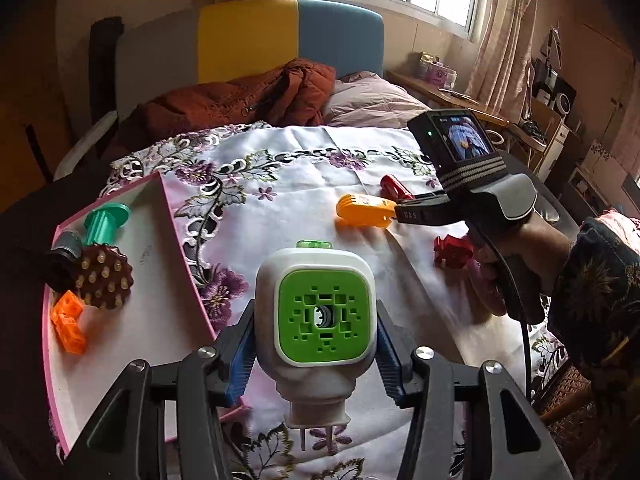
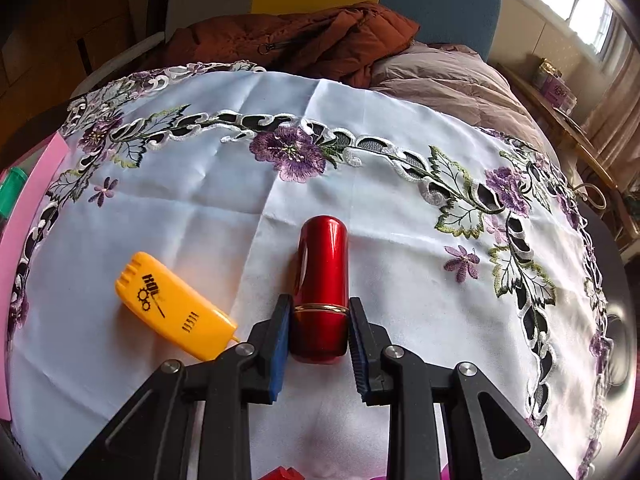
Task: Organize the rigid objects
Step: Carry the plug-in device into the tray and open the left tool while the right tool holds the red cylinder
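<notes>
Item 1: plug-in adapter (image 1: 316,316), clamped in left gripper (image 1: 316,344); carry level to pink tray (image 1: 168,216) at 10 o'clock. Item 2: red tube (image 2: 320,288), pinched by right gripper (image 2: 319,332); lift straight.

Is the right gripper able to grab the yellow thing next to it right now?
Probably not yet. The right gripper is shut on the red tube, so its jaws are full. The yellow case lies uncovered on the cloth just beside it.

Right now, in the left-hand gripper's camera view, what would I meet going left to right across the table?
Orange blocks in the pink tray → brown studded disc → white-and-green plug-in device held by the left gripper → yellow case → red toothed piece → the hand holding the right gripper.
</notes>
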A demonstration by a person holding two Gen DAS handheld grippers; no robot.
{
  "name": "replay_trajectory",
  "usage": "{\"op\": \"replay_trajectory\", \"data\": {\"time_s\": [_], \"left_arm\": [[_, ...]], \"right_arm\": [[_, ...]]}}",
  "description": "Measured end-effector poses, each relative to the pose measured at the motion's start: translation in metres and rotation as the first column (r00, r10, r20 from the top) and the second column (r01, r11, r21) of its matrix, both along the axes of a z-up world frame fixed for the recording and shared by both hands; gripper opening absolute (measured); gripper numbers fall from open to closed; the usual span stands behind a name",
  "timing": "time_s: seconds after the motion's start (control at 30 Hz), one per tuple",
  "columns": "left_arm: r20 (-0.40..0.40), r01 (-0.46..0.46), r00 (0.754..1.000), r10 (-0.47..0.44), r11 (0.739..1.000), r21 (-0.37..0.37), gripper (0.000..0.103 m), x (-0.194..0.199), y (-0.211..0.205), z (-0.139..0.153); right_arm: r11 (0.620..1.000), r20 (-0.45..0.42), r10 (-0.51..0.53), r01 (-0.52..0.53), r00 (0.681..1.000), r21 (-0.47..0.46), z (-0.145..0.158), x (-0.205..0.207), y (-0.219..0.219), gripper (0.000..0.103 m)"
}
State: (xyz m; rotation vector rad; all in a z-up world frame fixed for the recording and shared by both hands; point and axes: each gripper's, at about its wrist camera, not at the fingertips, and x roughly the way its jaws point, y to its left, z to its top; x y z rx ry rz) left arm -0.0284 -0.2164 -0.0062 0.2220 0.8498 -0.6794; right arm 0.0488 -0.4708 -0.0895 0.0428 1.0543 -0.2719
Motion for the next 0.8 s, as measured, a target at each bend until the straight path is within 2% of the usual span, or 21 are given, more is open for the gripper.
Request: {"op": "replay_trajectory", "data": {"time_s": [0.2,0.4,0.57,0.7,0.8], "left_arm": [[0.037,-0.063,0.997,0.063,0.998,-0.003,0.053,0.006,0.022,0.016],[0.012,-0.123,0.992,0.123,0.992,-0.006,0.053,0.017,0.045,0.012],[-0.058,-0.184,0.981,0.183,0.983,-0.024,0.053,0.032,0.071,0.001],[-0.146,-0.274,0.953,0.265,0.961,-0.041,0.053,0.055,0.099,-0.011],[-0.226,-0.311,0.931,0.288,0.948,-0.072,0.053,0.071,0.112,-0.021]], "right_arm": [[1.0,0.0,0.004,-0.004,1.0,-0.022,0.0,0.0,0.002,0.027],[0.999,0.0,0.005,-0.005,1.0,-0.04,0.0,0.0,0.005,0.026],[0.998,-0.002,0.008,-0.009,1.0,-0.058,0.0,-0.001,0.006,0.026],[0.998,-0.004,0.011,-0.011,1.0,-0.065,0.0,0.0,0.007,0.026],[0.997,-0.006,0.013,-0.013,1.0,-0.071,0.0,0.0,0.008,0.026]]}}
